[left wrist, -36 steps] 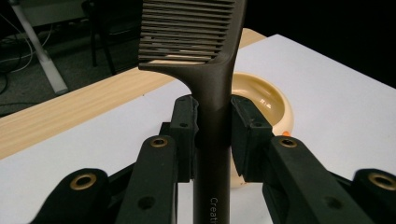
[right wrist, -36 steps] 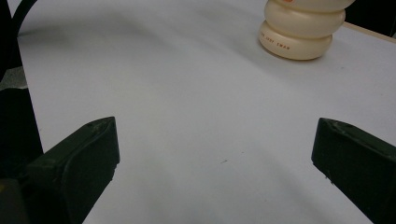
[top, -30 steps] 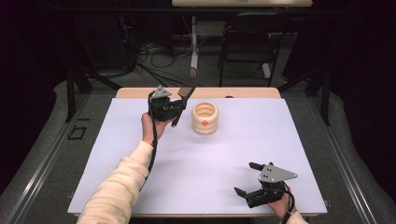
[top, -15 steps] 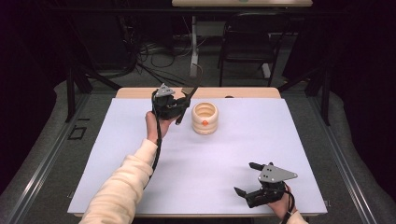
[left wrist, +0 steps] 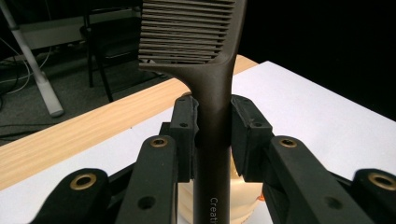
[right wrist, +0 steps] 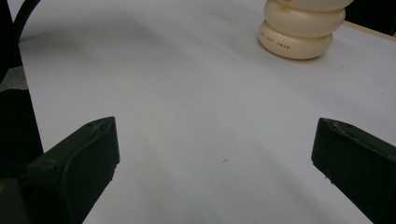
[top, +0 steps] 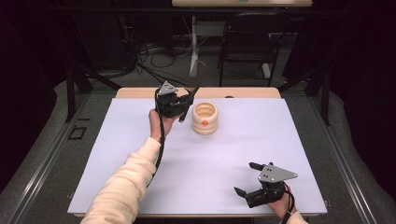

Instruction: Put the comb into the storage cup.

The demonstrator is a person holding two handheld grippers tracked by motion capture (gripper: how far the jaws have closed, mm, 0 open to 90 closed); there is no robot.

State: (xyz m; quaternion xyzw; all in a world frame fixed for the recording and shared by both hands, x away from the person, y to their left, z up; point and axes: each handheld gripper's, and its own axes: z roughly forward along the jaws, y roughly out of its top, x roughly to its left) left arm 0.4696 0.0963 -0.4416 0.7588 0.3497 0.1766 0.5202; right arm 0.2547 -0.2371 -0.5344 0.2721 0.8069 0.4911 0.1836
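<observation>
I count two grippers, one comb and one cup on the table (top: 140,186). My left gripper (top: 183,106) is raised at the far left of the white top, jaws closed on the handle of the dark comb (left wrist: 201,60); in the left gripper view the comb stands upright between the pads, teeth up, with faint lettering low on the handle that I cannot read in full. The cream ribbed cup (top: 205,118) stands upright just right of that gripper, with an orange mark on its side; whether comb and cup touch, I cannot tell. My right gripper (top: 247,179) rests at the near right corner, jaws spread wide with nothing between them, well apart from the cup. Beyond the far edge stand a chair (top: 245,51), a white post (top: 193,46) and loose cables (top: 154,60) on the floor.
</observation>
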